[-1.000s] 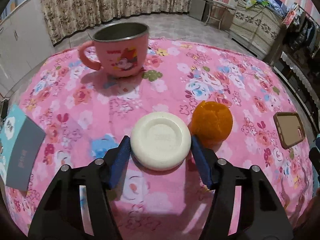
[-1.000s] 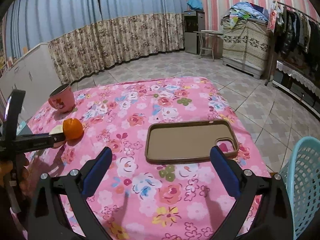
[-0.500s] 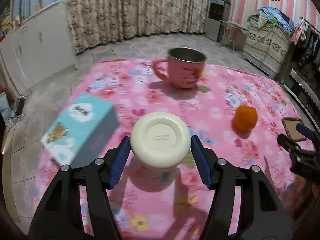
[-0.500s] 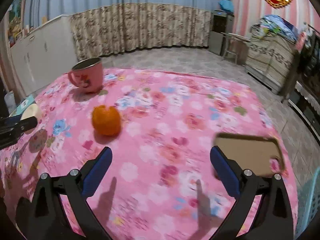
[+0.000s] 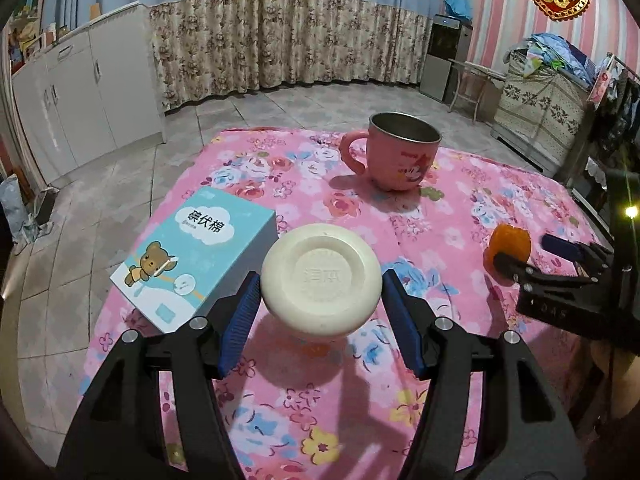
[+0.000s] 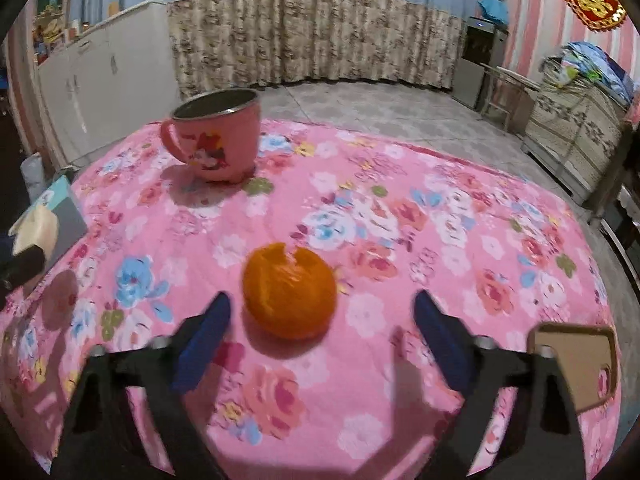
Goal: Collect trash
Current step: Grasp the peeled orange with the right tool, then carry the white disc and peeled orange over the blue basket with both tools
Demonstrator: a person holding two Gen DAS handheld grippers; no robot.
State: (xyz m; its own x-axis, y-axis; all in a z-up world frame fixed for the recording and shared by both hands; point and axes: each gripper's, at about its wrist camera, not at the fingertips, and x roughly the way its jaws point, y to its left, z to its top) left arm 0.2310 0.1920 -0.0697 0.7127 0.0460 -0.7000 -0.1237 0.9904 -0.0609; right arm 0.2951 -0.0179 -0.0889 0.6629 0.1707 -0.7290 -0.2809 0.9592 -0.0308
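A cream-white round soap (image 5: 320,276) with an embossed top hangs above the floral cloth, casting a shadow below. My left gripper (image 5: 320,294) is shut on it, one blue pad on each side. An orange peel shaped like a ball (image 6: 289,296) lies on the cloth, split at its top. My right gripper (image 6: 322,308) straddles it with its jaws closing; both pads stand apart from the peel. In the left wrist view the peel (image 5: 508,244) and the right gripper (image 5: 556,252) sit at the right edge.
A pink metal-lined mug (image 5: 400,156) stands at the far side of the pink floral table (image 5: 304,412). A light-blue box (image 5: 196,256) lies by the left edge. A brown phone case (image 6: 572,368) lies right of my right gripper. Tiled floor surrounds the table.
My left gripper lifted the soap off the cloth and swung it left, toward the blue box. My right gripper left the phone case, came over the orange peel, and its jaws narrowed.
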